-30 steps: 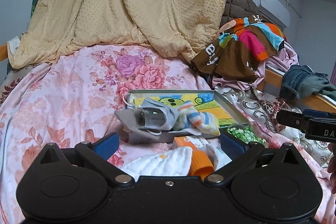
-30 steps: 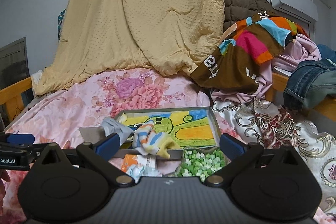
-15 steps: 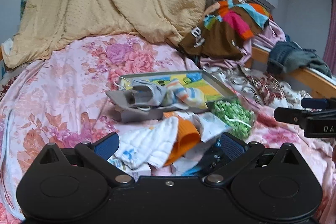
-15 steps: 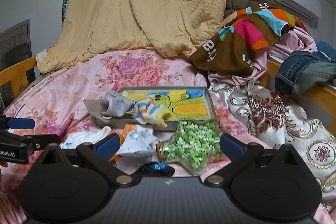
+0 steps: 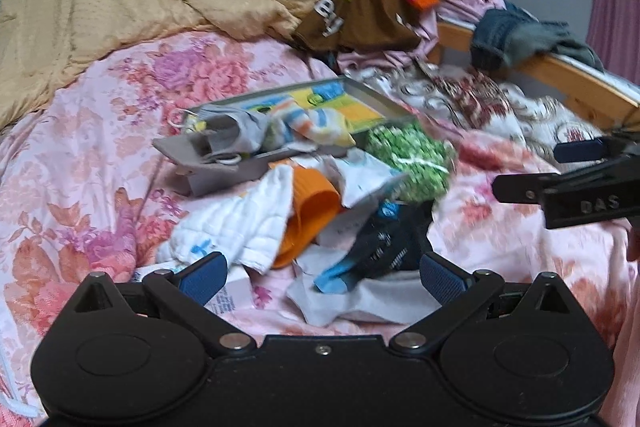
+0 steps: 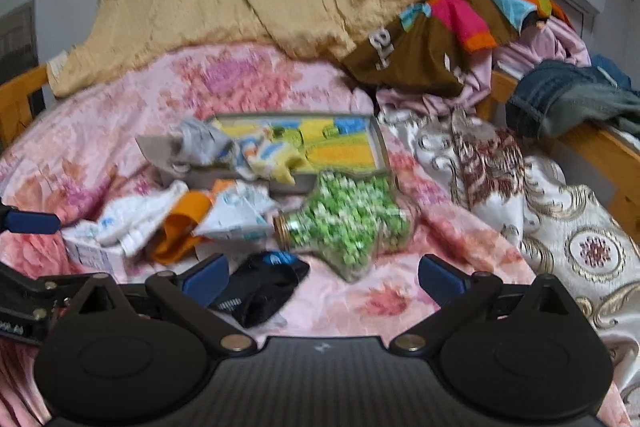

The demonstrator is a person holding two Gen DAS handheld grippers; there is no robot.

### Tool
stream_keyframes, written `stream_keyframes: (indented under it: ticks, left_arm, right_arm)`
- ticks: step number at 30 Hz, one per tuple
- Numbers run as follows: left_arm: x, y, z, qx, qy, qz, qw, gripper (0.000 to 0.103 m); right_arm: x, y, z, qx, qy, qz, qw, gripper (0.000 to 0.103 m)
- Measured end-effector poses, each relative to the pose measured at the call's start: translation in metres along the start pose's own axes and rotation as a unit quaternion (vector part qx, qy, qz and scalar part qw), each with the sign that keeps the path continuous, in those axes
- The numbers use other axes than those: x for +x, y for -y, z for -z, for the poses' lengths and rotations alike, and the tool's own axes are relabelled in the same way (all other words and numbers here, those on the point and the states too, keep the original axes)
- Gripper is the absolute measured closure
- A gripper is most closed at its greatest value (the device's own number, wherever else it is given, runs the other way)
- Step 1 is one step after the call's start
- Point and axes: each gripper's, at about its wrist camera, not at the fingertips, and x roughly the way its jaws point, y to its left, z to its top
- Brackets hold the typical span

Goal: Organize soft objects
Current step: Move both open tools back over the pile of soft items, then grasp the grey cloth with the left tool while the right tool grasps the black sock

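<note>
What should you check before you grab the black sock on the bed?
1. Left gripper fingers apart: ok, wide open and holding nothing.
2. Right gripper fingers apart: ok, also open and holding nothing.
3. Black sock in front of the left gripper: ok, it lies just ahead between the fingers.
4. Sock free to lift: cannot tell, it rests on a white cloth and the picture is blurry.
5. Star-shaped jar of green bits out of the way: ok, it lies beyond the sock.
6. Tray has room: ok, its right part is bare.

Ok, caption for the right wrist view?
Open right gripper above a black sock and star-shaped jar on a floral bedspread.
</note>
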Motion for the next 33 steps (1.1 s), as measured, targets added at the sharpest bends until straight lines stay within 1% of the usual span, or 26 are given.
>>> stream_keyframes:
  ticks: [3, 7, 13, 19, 25, 29, 33]
  left_arm:
    - [0.008, 0.004, 0.003, 0.007, -0.023, 0.009, 0.9997, 0.001]
    - [0.02, 0.01, 0.008, 0.02, -0.052, 0.021, 0.9982, 0.001]
    - [0.03, 0.014, 0.012, 0.031, -0.078, 0.029, 0.9961, 0.001]
    - [0.043, 0.012, 0.016, 0.027, -0.105, 0.029, 0.9937, 0.001]
    - [0.053, 0.013, 0.017, 0.02, -0.124, 0.036, 0.9914, 0.001]
    - [0.061, 0.014, 0.019, 0.016, -0.137, 0.041, 0.9896, 0.001]
    - [0.072, 0.015, 0.022, 0.016, -0.148, 0.041, 0.9879, 0.001]
  right_arm:
    - [0.009, 0.003, 0.003, 0.007, -0.029, 0.003, 1.0, 0.0]
    - [0.018, 0.005, 0.005, 0.012, -0.053, 0.003, 0.999, 0.0]
    - [0.034, 0.002, 0.006, 0.007, -0.097, -0.016, 0.995, 0.0]
    - [0.054, 0.012, 0.005, 0.043, -0.151, -0.051, 0.986, 0.0]
    - [0.073, 0.018, 0.006, 0.053, -0.193, -0.064, 0.978, 0.0]
    - [0.086, 0.015, 0.003, 0.044, -0.204, -0.082, 0.975, 0.0]
    - [0.096, 0.013, 0.0, 0.024, -0.179, -0.08, 0.98, 0.0]
